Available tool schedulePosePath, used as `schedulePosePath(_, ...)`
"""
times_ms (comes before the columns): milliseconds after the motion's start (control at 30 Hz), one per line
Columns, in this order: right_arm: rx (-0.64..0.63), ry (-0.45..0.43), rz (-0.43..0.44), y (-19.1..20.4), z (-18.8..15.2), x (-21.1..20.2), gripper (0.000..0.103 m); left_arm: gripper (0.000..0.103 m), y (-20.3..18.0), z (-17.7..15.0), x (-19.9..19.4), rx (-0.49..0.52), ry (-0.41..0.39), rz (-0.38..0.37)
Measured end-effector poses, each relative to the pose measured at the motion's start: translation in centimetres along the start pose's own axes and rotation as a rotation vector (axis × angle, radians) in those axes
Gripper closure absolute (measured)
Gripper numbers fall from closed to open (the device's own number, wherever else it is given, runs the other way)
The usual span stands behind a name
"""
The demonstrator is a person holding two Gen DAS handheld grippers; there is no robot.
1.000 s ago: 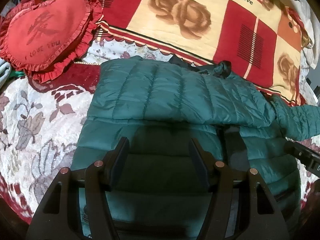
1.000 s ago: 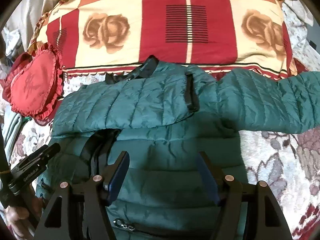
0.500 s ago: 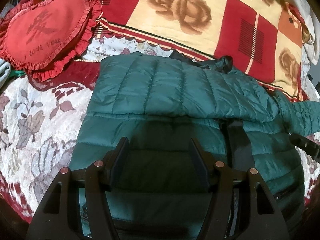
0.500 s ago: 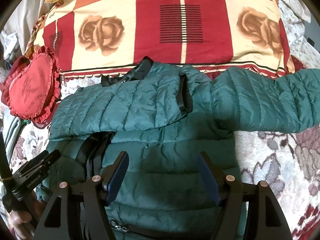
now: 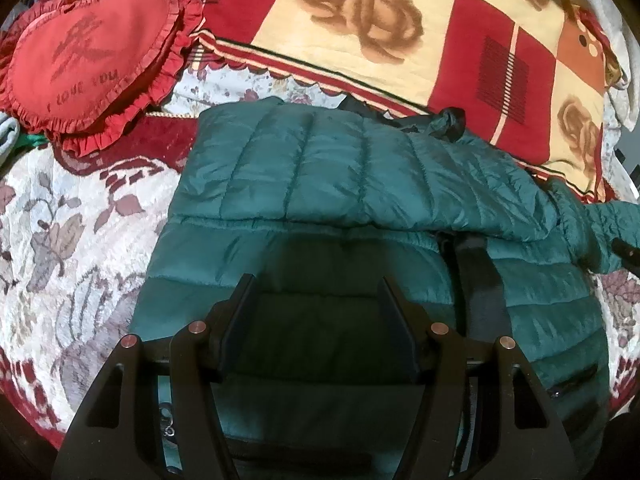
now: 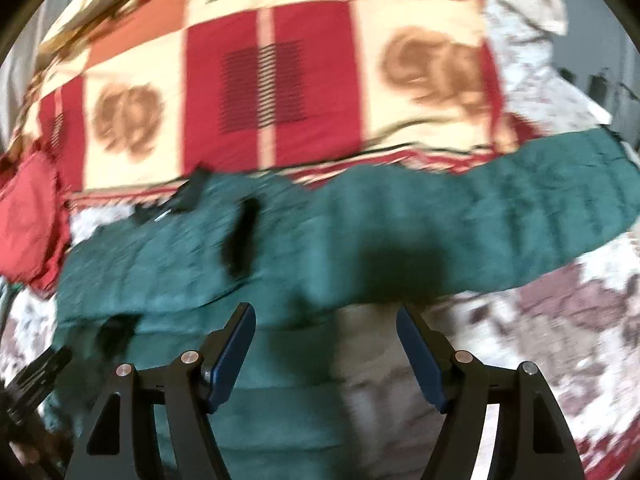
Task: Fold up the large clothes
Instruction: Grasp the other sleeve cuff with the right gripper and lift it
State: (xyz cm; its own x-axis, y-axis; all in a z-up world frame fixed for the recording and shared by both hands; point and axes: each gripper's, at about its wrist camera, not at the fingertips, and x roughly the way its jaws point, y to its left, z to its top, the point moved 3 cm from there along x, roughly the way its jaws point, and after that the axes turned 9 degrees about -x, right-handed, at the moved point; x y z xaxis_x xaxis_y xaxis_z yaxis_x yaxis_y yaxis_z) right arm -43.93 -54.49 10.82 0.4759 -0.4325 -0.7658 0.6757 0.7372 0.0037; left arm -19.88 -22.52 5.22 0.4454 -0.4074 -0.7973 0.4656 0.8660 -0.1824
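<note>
A green puffer jacket is lying flat on the bedspread, in front of a checked quilt and a heart pillow. 1 sleeve is already lying folded across the chest; the other sleeve is stretching out to the right, so the sleeve-folding step looks half done. The next move likely calls for gripping that outstretched sleeve and laying it across the body. The left gripper is angling down over the jacket's lower half, jaws apart and gripping nothing. The right gripper is angling down by the jacket's right edge, jaws wide and empty, its view blurring.
</note>
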Motion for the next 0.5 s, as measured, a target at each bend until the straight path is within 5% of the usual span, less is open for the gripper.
schedulePosePath(267, 0.248, -0.037, -0.215, -14.2, 0.5, -1.9, 0.032, 0.041, 0.0, -0.3, 0.5, -0.001, 0.012, -0.01)
schedulePosePath(500, 0.373, -0.054, -0.31, -21.0, 0.6, -3.0, 0.026, 0.041, -0.2, -0.4, 1.0, -0.006, 0.015, -0.009)
